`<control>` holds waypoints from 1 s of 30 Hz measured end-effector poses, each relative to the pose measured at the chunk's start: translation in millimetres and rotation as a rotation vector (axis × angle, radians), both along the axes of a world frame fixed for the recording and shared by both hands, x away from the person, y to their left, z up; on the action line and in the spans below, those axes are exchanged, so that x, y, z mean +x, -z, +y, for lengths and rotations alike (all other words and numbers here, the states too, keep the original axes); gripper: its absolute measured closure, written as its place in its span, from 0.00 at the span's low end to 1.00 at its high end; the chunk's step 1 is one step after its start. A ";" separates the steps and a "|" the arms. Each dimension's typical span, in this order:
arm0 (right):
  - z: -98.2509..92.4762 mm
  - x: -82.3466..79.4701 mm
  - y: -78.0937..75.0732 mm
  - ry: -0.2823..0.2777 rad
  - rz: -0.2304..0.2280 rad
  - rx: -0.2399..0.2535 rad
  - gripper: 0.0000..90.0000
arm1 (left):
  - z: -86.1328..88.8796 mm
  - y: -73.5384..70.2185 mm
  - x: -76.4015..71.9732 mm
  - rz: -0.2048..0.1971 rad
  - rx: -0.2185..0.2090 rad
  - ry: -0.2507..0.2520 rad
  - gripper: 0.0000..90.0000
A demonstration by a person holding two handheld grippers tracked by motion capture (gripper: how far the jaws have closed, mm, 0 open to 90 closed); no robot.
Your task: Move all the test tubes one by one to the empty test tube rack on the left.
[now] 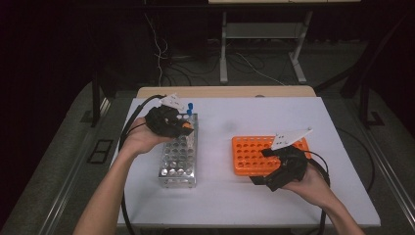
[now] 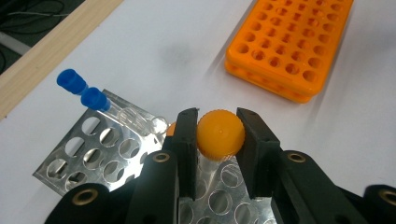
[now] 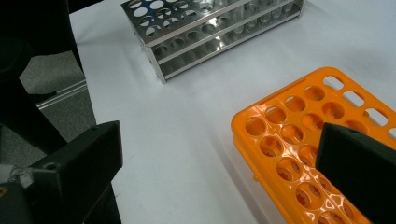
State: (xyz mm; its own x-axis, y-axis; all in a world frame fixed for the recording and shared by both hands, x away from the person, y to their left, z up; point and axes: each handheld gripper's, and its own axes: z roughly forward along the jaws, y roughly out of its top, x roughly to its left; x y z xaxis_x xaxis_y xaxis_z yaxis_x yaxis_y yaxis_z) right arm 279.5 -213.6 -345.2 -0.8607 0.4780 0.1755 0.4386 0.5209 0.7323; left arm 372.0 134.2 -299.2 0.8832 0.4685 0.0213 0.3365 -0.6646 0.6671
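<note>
Orange is the cap of the tube (image 2: 219,135) that the left hand-held gripper (image 2: 218,140) holds pinched between its jaws, just above the far end of the metal rack (image 1: 179,159) on the white counter (image 1: 244,117); the step in hand looks like moving this tube between the metal rack and the empty orange rack (image 1: 254,155) to its right. The next move calls for keeping the tube upright and steering it past the two blue-capped tubes (image 2: 84,91) standing close by at the rack's far edge. The right hand-held gripper (image 3: 219,172) hangs wide open and empty over the orange rack's near corner, where it could get in the way.
</note>
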 end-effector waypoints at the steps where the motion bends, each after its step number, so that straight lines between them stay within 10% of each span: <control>1: -0.4 -0.1 0.3 0.001 0.000 0.001 0.00 | -0.1 1.9 0.5 0.003 0.000 -0.002 0.77; 20: -4.7 -0.5 4.9 0.005 0.009 0.014 0.00 | 1.2 21.5 3.2 0.070 -0.022 -0.027 0.75; 30: -14.4 1.1 8.9 0.036 0.014 0.025 0.00 | 7.8 12.6 -7.3 0.117 -0.109 -0.055 0.43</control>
